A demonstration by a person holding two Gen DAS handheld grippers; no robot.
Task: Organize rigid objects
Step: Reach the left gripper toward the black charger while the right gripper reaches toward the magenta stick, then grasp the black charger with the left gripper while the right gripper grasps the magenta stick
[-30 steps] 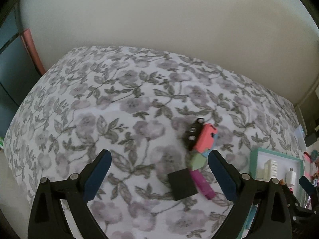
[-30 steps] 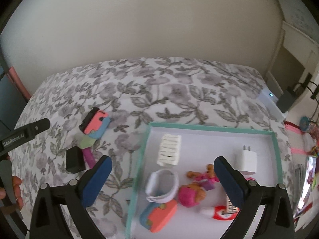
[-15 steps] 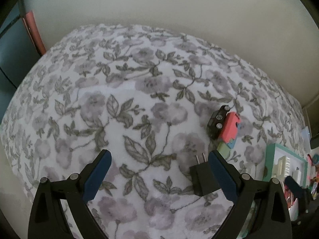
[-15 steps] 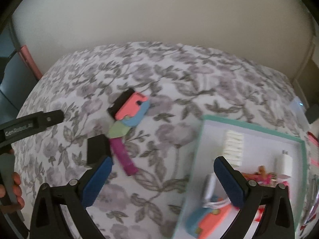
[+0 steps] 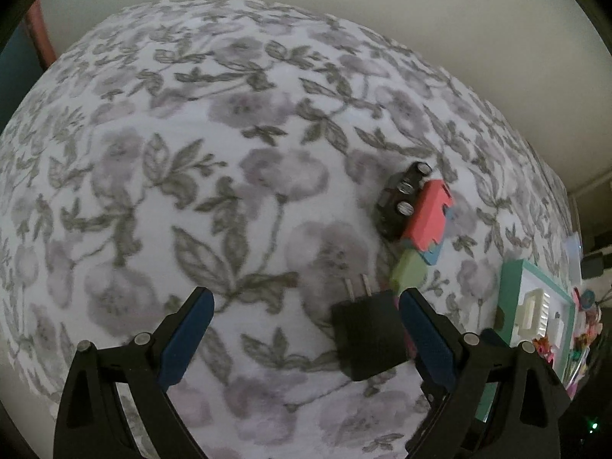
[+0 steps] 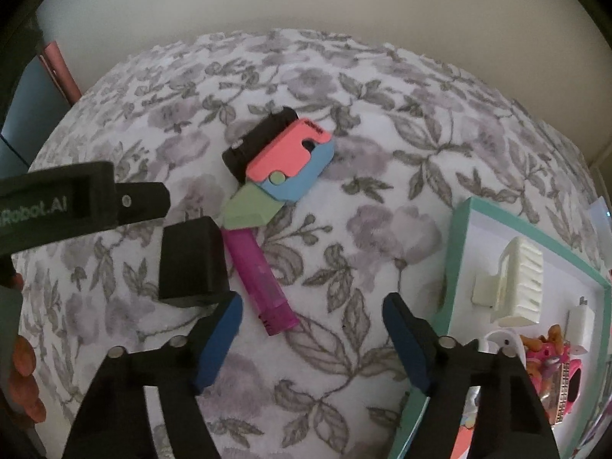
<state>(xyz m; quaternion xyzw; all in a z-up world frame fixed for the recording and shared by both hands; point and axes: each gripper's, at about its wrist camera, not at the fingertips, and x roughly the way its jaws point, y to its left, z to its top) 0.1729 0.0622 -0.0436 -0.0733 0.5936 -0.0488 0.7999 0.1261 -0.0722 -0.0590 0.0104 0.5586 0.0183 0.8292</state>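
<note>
On the left gripper (image 6: 76,206), jaws apart, reads "Robot.AI"; the right gripper (image 6: 311,313) is closing on nothing.

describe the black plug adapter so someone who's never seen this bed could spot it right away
Start at the teal-rimmed tray on the floral bedspread and look left, past the purple stick. The black plug adapter lies flat there, touching the stick's left side. Unlike the colourful pieces nearby, it is a plain black block with two metal prongs at its far end.
</note>
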